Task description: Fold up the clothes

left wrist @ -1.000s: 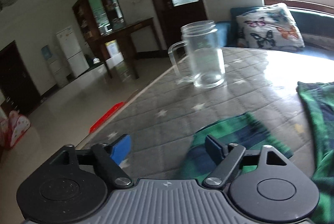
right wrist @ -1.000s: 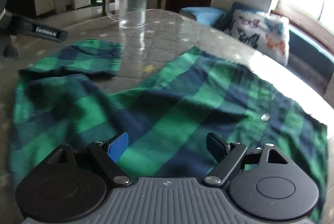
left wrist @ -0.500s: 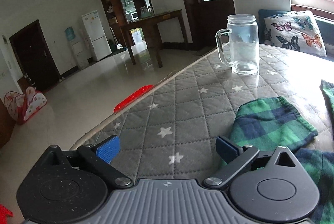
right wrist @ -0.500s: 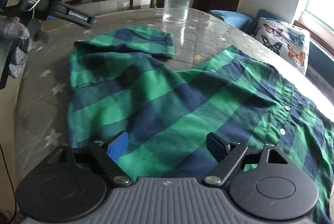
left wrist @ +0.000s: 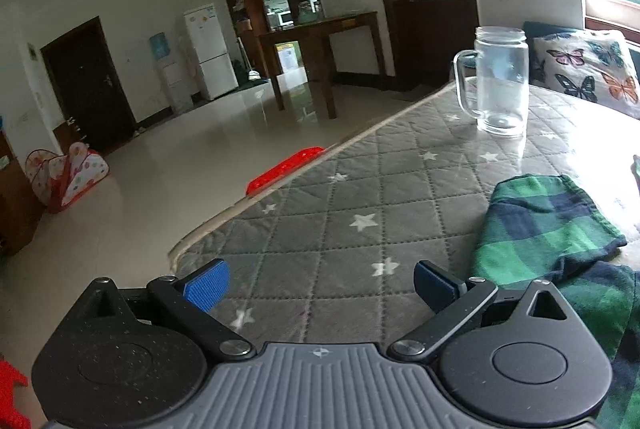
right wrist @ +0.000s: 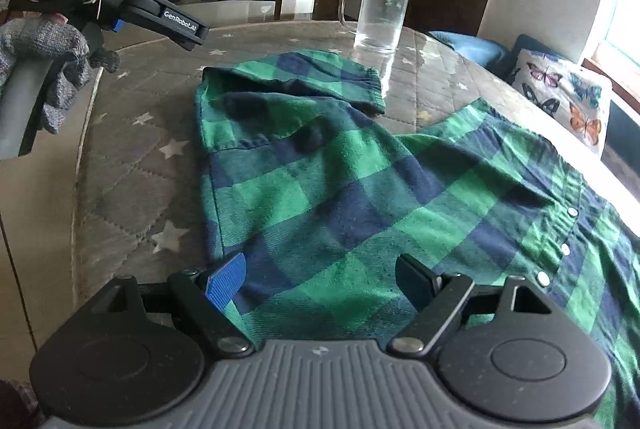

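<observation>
Gloved hand (right wrist: 48,69) gripping left tongs (left wrist: 320,287) tilted over quilted table (left wrist: 320,221), empty, lately widened, right tongs (right wrist: 320,279) agape above plaid shirt (right wrist: 340,181)

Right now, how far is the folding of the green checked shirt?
Early stage. Done: one sleeve lies folded in over the shirt, near the glass mug. In hand: nothing; the left gripper has just opened over bare table cover, and the right gripper hovers open above the cloth. Left: the body lies spread out, button strip showing, not yet folded.
</observation>
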The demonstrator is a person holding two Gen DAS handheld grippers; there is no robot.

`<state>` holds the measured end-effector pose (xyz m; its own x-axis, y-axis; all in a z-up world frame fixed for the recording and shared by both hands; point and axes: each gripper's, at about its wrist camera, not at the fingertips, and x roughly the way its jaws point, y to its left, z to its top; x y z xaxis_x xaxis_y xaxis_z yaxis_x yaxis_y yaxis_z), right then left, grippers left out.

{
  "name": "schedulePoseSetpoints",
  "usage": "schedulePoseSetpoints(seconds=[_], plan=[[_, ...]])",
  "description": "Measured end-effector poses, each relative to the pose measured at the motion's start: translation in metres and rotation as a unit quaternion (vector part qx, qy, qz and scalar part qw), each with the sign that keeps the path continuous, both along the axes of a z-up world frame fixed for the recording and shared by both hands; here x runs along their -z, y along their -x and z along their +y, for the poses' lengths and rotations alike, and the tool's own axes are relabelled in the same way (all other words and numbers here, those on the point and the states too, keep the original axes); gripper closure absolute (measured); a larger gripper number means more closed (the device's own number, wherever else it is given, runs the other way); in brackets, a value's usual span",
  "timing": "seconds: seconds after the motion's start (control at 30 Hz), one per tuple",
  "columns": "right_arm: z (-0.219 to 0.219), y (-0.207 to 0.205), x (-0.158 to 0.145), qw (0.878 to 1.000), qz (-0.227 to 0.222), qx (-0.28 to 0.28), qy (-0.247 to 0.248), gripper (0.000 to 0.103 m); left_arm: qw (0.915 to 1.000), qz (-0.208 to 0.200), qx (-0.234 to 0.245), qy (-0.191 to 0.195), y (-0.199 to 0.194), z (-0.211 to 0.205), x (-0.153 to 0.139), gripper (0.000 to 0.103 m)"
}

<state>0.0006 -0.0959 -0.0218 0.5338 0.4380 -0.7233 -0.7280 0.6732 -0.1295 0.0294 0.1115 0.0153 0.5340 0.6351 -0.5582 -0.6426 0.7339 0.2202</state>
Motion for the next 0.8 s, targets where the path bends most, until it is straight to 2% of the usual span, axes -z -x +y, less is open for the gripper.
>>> schedulePoseSetpoints(seconds=[0.23,0.43,0.6,0.8], plan=[[0.0,0.004,0.0,1.0,-0.007,0.002,0.001,0.019,0.9999,-0.006,-0.011,0.008,0.01,0.006,-0.001,0.003],[-0.001,0.005,-0.001,1.0,-0.006,0.001,-0.003,0.019,0.9998,-0.007,0.011,0.013,0.009,-0.001,0.0,0.003],[-0.006,0.004,-0.006,1.0,-0.006,0.002,-0.011,0.019,0.9962,-0.014,0.082,0.026,0.007,-0.016,0.004,0.003],[-0.019,0.002,-0.017,0.999,-0.009,0.02,-0.025,0.019,0.9829,-0.005,0.183,0.02,-0.004,-0.039,0.015,0.011]])
